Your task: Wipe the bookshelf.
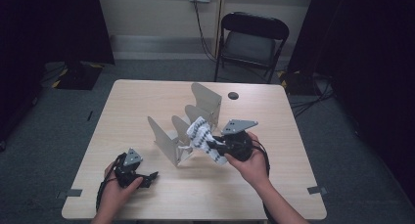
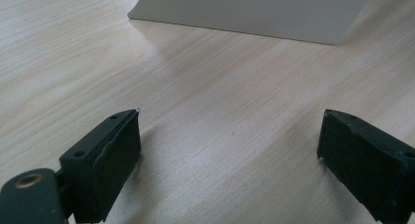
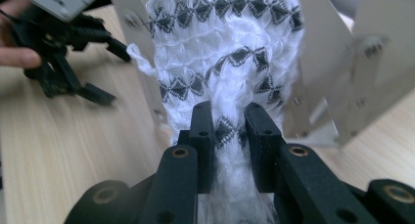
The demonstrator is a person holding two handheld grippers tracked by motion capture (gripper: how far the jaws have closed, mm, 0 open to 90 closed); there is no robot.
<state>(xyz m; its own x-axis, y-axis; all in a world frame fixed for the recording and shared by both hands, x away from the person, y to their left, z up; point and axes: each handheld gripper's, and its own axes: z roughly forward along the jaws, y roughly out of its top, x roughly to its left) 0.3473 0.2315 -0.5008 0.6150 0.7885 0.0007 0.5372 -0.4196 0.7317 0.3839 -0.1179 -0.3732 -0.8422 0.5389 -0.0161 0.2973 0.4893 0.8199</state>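
Note:
A white knitted cloth with black diamond bands hangs bunched in front of a grey metal divider rack at the table's middle. My right gripper is shut on the cloth, both black jaws pinching its lower part, and it holds it off the table against the rack's plates. My left gripper rests low at the front left of the table, its jaws wide apart with only bare wood between them. The rack's base plate lies just beyond it.
The light wooden table has a small round dark hole near its far edge. A black folding chair stands behind the table. Grey carpet surrounds it, with cables at the right.

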